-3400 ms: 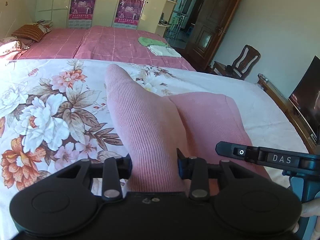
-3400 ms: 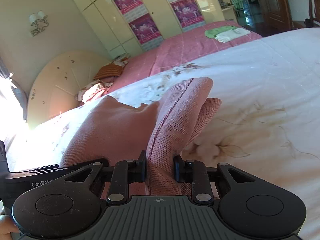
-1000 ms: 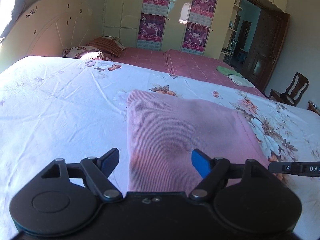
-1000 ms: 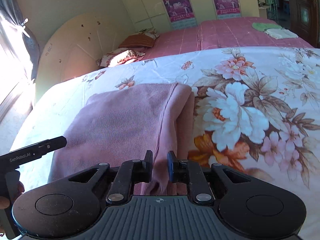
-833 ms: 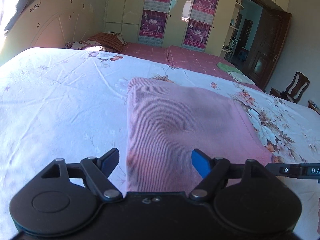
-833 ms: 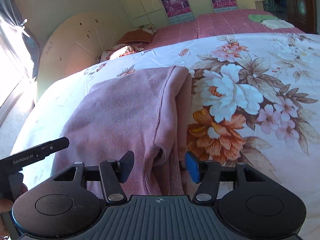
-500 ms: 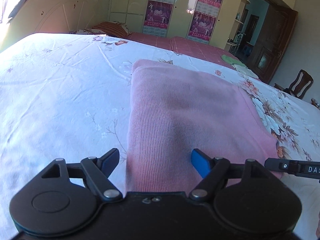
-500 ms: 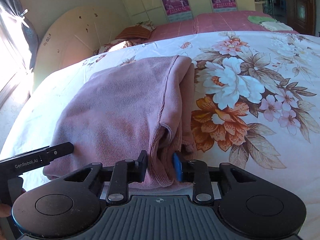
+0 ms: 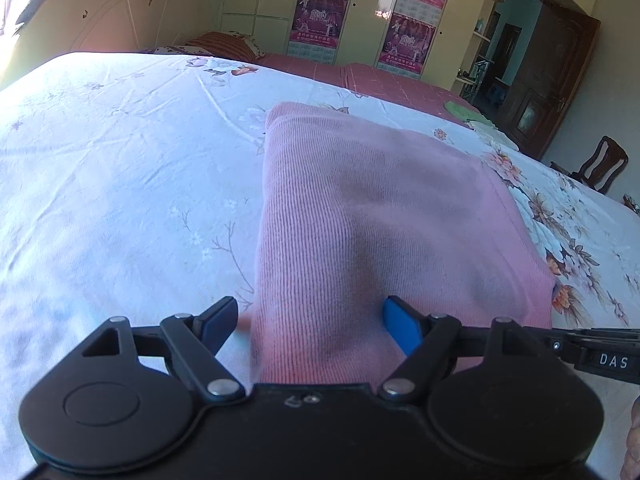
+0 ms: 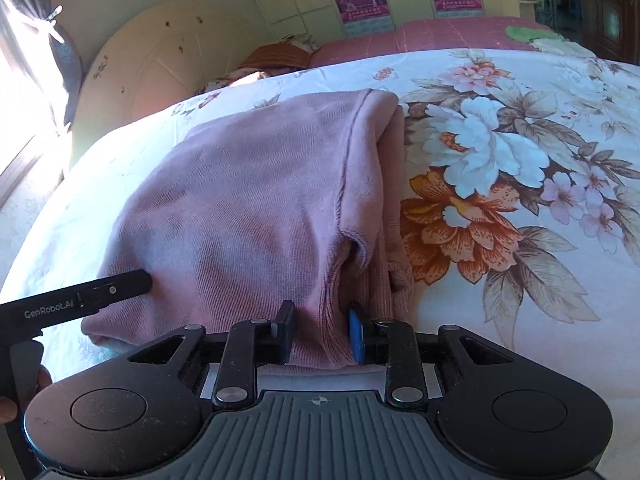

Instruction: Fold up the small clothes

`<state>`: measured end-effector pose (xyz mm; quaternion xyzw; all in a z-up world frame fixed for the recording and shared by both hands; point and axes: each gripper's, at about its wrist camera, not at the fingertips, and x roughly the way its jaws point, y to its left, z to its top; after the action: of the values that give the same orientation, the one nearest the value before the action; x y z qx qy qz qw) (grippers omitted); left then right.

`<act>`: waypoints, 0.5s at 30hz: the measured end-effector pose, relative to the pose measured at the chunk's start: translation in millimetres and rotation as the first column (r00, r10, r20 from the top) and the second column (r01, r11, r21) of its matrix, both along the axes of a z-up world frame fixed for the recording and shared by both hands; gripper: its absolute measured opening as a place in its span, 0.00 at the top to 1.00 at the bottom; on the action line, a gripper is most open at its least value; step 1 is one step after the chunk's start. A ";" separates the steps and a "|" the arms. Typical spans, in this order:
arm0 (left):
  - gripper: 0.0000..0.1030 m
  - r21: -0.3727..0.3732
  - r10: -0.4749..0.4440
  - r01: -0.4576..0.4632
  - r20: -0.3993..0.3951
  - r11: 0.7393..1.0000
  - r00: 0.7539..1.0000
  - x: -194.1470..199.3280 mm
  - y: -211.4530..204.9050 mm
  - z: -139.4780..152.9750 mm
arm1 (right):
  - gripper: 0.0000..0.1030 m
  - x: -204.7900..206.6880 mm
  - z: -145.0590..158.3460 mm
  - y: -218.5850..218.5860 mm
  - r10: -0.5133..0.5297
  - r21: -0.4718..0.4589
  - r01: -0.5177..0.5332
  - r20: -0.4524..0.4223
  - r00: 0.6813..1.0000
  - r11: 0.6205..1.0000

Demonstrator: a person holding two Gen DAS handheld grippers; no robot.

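A folded pink ribbed garment [image 9: 380,220] lies flat on the floral bedsheet [image 9: 120,180]. My left gripper [image 9: 310,316] hovers over its near left edge, open wide, with cloth lying under the gap and neither pad pressing it. In the right wrist view the garment [image 10: 248,200] shows a seam and layered folds along its right side. My right gripper [image 10: 320,332] is closing on the near right edge, a bunch of pink cloth pinched between its pads. The other gripper's body shows at each view's side.
The sheet [image 10: 520,160] spreads wide on both sides of the garment. Behind is a pink bed with green and white folded clothes [image 9: 460,110], pillows and a rounded headboard [image 10: 160,52]. A wooden chair [image 9: 604,164] and a dark door stand at far right.
The right jaws opened wide, then closed on the garment's near right edge. Both grippers dropped lower and closer over the cloth. The left jaws stayed open.
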<state>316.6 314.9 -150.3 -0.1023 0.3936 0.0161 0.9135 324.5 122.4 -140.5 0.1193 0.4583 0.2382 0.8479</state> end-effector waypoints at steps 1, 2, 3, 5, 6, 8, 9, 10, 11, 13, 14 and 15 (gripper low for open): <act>0.23 -0.005 0.001 -0.001 0.000 1.000 1.000 -0.4 -0.1 1.6 | 0.96 -0.6 2.9 -0.8 0.023 -0.014 -0.023 0.011 1.000 1.000; 0.23 -0.011 0.001 -0.001 0.005 1.000 1.000 -2.1 0.0 4.2 | 0.96 -1.3 6.5 -2.9 0.045 -0.034 -0.044 0.027 0.999 0.998; 0.23 -0.019 0.000 0.000 0.015 1.000 1.000 -4.2 -0.2 7.8 | 0.96 -2.4 10.7 -7.4 0.057 -0.066 -0.054 0.050 0.997 0.996; 0.21 -0.033 -0.006 0.007 0.036 0.999 0.999 -7.2 -1.7 14.9 | 0.97 -2.2 14.5 -18.6 0.059 -0.109 -0.052 0.066 0.996 0.993; 0.20 -0.038 -0.010 0.012 0.047 0.999 0.999 -7.6 -3.4 18.0 | 0.97 -2.3 12.5 -21.3 0.059 -0.143 -0.048 0.070 0.996 0.988; 0.19 -0.039 -0.009 0.012 0.065 0.999 0.998 -5.8 -6.1 21.8 | 0.97 -1.7 0.6 -20.5 0.078 -0.172 -0.070 0.041 0.996 0.983; 0.19 -0.043 -0.003 0.006 0.073 0.999 0.997 -3.7 -6.7 23.4 | 0.97 -3.1 -1.0 -17.7 0.085 -0.188 -0.072 0.058 0.995 0.980; 0.19 -0.047 0.005 -0.001 0.080 0.999 0.997 -1.2 -6.7 23.9 | 0.97 -3.3 -0.2 -14.6 0.090 -0.204 -0.074 0.067 0.994 0.976; 0.19 -0.043 0.015 -0.011 0.081 0.999 0.997 1.8 -6.7 22.8 | 0.97 -2.8 0.2 -12.6 0.091 -0.204 -0.076 0.066 0.994 0.976; 0.30 -0.013 0.029 -0.029 0.036 1.000 0.999 12.5 -6.9 12.5 | 0.96 -2.1 3.0 -14.2 0.083 -0.192 -0.068 0.070 0.994 0.979; 0.37 -0.014 0.023 -0.023 -0.002 1.000 1.000 17.5 -5.9 3.0 | 0.96 -2.3 5.6 -15.8 0.076 -0.178 -0.063 0.068 0.995 0.982; 0.41 -0.031 0.023 -0.024 -0.029 0.999 0.999 20.7 -3.7 -4.8 | 0.96 -3.1 10.2 -18.2 0.060 -0.153 -0.048 0.074 0.995 0.987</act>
<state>337.3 311.2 -155.0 -0.1212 0.4055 0.0221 0.9057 321.4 104.1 -130.3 0.0328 0.4443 0.2301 0.8652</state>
